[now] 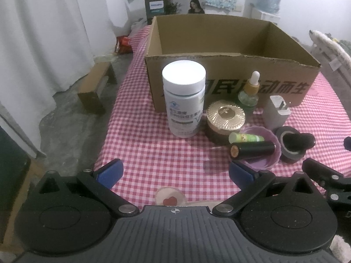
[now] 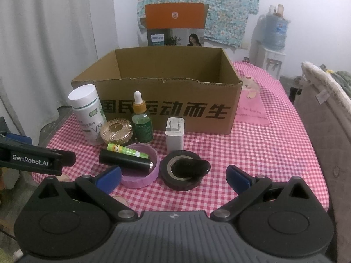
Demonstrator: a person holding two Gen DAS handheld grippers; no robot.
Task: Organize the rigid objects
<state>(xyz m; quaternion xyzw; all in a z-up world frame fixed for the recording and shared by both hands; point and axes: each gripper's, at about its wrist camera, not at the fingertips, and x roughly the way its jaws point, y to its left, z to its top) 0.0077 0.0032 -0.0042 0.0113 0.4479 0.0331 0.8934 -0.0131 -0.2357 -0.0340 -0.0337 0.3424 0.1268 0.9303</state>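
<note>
An open cardboard box (image 1: 230, 81) (image 2: 166, 107) stands on the checked tablecloth. In front of it are a white pill bottle (image 1: 184, 96) (image 2: 87, 114), a gold-lidded jar (image 1: 224, 120) (image 2: 116, 131), a green dropper bottle (image 1: 249, 92) (image 2: 141, 118) and a white charger (image 1: 276, 111) (image 2: 174, 134). A purple dish (image 1: 263, 160) (image 2: 140, 178) holds a black tube (image 1: 252, 150) (image 2: 125, 161) and a green lip balm (image 1: 245, 137) (image 2: 125, 150). A black tape roll (image 1: 291, 144) (image 2: 183, 171) carries a dark oval object. My left gripper (image 1: 175, 173) and right gripper (image 2: 174, 176) hang open, both short of the objects.
A small brown box (image 1: 94, 87) and a red packet (image 1: 124, 43) lie on the floor at the left. White curtains (image 2: 48, 43) hang at the left. A padded chair back (image 2: 324, 100) stands at the right. An orange box (image 2: 175, 18) and a water dispenser (image 2: 272, 43) stand behind.
</note>
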